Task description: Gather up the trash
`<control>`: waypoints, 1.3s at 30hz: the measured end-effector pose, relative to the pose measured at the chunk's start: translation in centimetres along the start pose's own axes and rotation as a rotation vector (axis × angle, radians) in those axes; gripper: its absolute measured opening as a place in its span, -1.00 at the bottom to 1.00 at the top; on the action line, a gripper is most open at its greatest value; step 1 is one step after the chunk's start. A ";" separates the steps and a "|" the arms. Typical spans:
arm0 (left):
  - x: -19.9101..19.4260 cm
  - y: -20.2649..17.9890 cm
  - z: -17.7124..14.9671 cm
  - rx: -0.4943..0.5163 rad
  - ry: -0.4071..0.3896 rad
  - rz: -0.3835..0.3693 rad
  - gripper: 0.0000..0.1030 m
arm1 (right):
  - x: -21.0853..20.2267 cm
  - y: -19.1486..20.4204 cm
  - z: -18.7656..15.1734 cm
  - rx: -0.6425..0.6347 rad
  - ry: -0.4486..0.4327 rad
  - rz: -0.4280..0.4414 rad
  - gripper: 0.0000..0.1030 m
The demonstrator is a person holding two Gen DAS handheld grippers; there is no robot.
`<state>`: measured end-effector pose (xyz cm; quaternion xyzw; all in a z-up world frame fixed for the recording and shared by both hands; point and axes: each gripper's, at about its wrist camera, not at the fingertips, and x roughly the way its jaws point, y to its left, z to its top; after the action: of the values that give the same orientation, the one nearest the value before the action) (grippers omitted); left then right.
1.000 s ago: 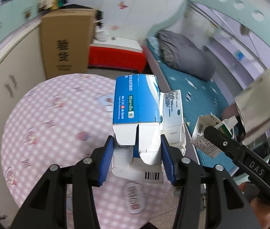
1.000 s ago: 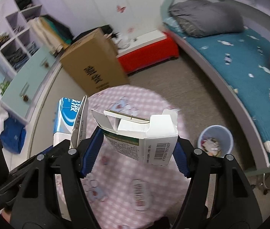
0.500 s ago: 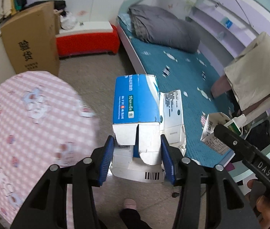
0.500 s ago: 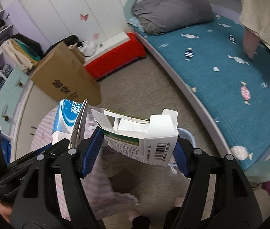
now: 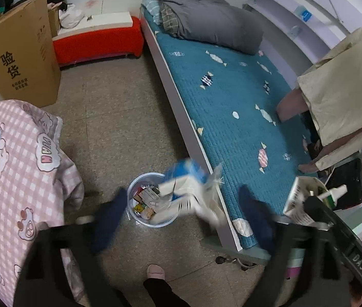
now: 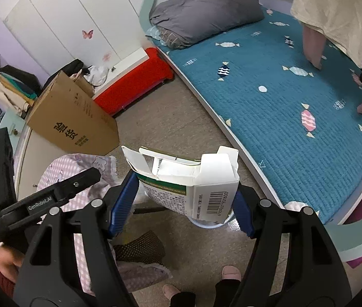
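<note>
1. Left tongs (image 5: 181,220): spread wide and released, jaws just opened, nothing pressed between the blurred blue pads.
2. Blue-and-white carton (image 5: 188,186): thin printed cardboard, flaps torn open, motion-blurred, loose in the air between the left pads, above the 3 o'clock rim of the waste bin (image 5: 132,192).
3. Waste bin: round, pale translucent plastic, standing on the speckled stone floor (image 5: 119,117), holding small paper packets and boxes.
4. Right tongs (image 6: 184,199): clenched on the white-and-green carton (image 6: 201,186), blue pads pressing both side faces.
5. White-and-green carton: rectangular cardboard, top flaps open, barcode panel facing the right wrist camera; covers most of the bin rim behind it.
6. Bench (image 5: 9,168): at 9 o'clock of the bin, draped in soft pink checked cloth with bear prints hanging over the edge.
7. Bed (image 5: 234,97): at 3 o'clock of the bin, teal quilted cover with candy shapes, white curved frame, grey duvet (image 5: 211,23) bunched at the head.
8. Brown corrugated box (image 5: 22,61): at 11 o'clock, beside a red-fronted bench seat (image 5: 99,43).
9. Slippered foot (image 5: 155,272): at 6 o'clock of the bin.
</note>
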<state>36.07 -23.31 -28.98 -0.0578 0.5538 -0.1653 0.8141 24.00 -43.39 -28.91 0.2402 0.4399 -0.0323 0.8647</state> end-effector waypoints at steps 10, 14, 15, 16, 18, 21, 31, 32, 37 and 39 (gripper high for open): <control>-0.9 2.6 -2.2 -0.086 -0.018 0.122 0.70 | 3.2 1.5 -1.1 -0.037 0.093 0.042 0.31; -2.4 4.0 -3.0 -0.115 -0.046 0.153 0.70 | 4.4 3.7 -1.7 -0.084 0.123 0.068 0.32; -3.1 4.6 -3.2 -0.129 -0.057 0.161 0.70 | 4.6 4.2 -1.7 -0.095 0.126 0.074 0.33; -3.7 5.2 -3.4 -0.140 -0.066 0.163 0.70 | 4.8 4.9 -1.7 -0.112 0.124 0.078 0.34; -4.9 6.1 -3.8 -0.161 -0.084 0.175 0.70 | 5.2 5.7 -1.5 -0.127 0.108 0.078 0.43; -6.8 7.3 -4.2 -0.178 -0.112 0.198 0.70 | 6.6 6.5 -0.9 -0.164 0.079 0.037 0.66; -13.6 9.4 -6.8 -0.171 -0.215 0.208 0.70 | 2.6 9.4 -3.2 -0.185 0.037 0.025 0.69; -14.4 9.5 -7.2 -0.161 -0.228 0.208 0.70 | 1.3 10.3 -3.8 -0.202 0.014 0.024 0.69; -20.1 10.1 -9.5 -0.086 -0.310 0.226 0.70 | -4.8 15.4 -7.5 -0.266 -0.085 0.043 0.70; -22.9 10.7 -10.8 -0.063 -0.347 0.229 0.70 | -7.3 17.4 -9.1 -0.291 -0.129 0.049 0.71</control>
<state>20.75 -4.69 -15.87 -0.0475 0.4132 -0.0422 0.9084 17.39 -25.11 -21.02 0.1205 0.3775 0.0373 0.9174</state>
